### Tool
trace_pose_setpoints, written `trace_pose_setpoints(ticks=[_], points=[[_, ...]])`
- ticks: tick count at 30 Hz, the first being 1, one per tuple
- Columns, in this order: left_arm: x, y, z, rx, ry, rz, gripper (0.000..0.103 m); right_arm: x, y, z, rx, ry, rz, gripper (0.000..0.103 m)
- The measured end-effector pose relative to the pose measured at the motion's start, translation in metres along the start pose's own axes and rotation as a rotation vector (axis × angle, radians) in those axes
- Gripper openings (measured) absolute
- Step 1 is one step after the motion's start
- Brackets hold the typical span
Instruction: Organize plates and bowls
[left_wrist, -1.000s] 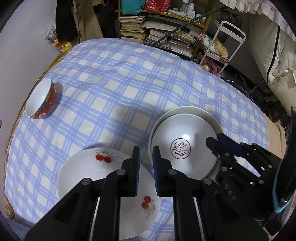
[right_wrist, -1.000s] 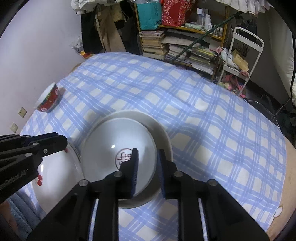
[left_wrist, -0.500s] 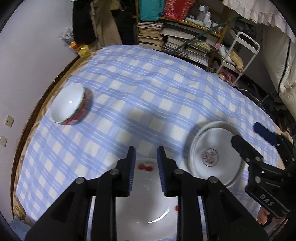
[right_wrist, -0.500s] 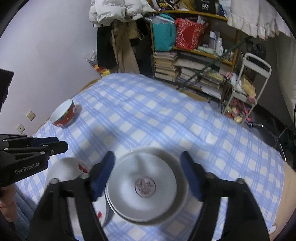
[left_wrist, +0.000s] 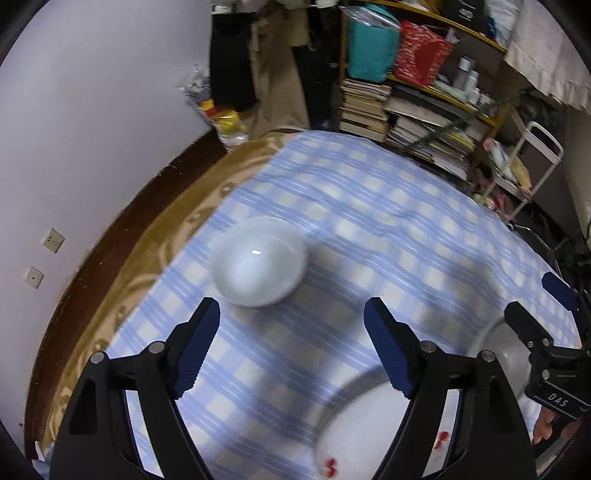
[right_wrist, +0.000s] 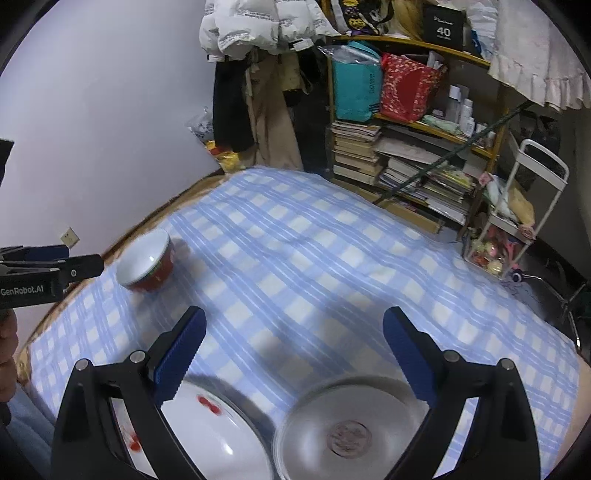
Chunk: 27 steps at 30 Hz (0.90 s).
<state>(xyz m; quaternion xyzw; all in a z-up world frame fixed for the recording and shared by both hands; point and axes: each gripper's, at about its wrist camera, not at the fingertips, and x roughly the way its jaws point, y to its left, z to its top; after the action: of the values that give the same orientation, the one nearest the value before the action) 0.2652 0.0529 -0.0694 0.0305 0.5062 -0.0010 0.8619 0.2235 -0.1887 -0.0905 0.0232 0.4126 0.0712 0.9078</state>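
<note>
Bowl (left_wrist: 258, 266) just ahead of left fingers (left_wrist: 197, 343), spread wide, empty. Plates (right_wrist: 343, 428) under right fingers (right_wrist: 181, 354), likewise wide.

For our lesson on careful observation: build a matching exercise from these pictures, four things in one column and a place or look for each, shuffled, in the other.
Things:
1. red bowl
2. cherry plate
3. stamped plate
4. teal bag

Descriptions:
A. on the shelf
B. red emblem in its centre
C. near the cloth's left edge
D. red fruit print

Pairs: 1-C, 2-D, 3-B, 4-A
</note>
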Motion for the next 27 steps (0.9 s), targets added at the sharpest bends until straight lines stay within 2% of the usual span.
trace_pose_setpoints(ticks=[9, 13, 18, 21, 23, 27], points=[[0.034, 0.065, 0.016, -0.059, -0.023, 0.039, 0.080, 0.040, 0.048, 0.034, 0.015, 0.008, 0.056, 0.101], [0.054, 0.088, 0.019, -0.104, -0.007, 0.017, 0.080, 0.060, 0.074, 0.046, -0.021, 0.039, 0.077, 0.101], [0.081, 0.105, 0.017, -0.141, 0.005, 0.000, 0.080, 0.087, 0.104, 0.055, -0.052, 0.065, 0.083, 0.100], [0.097, 0.108, 0.016, -0.145, 0.019, 0.017, 0.079, 0.104, 0.115, 0.054, -0.035, 0.080, 0.099, 0.100], [0.106, 0.111, 0.015, -0.145, 0.029, 0.021, 0.079, 0.117, 0.121, 0.051, -0.015, 0.098, 0.110, 0.096], [0.121, 0.119, 0.013, -0.178, 0.054, -0.018, 0.079, 0.140, 0.125, 0.045, 0.049, 0.149, 0.150, 0.087]])
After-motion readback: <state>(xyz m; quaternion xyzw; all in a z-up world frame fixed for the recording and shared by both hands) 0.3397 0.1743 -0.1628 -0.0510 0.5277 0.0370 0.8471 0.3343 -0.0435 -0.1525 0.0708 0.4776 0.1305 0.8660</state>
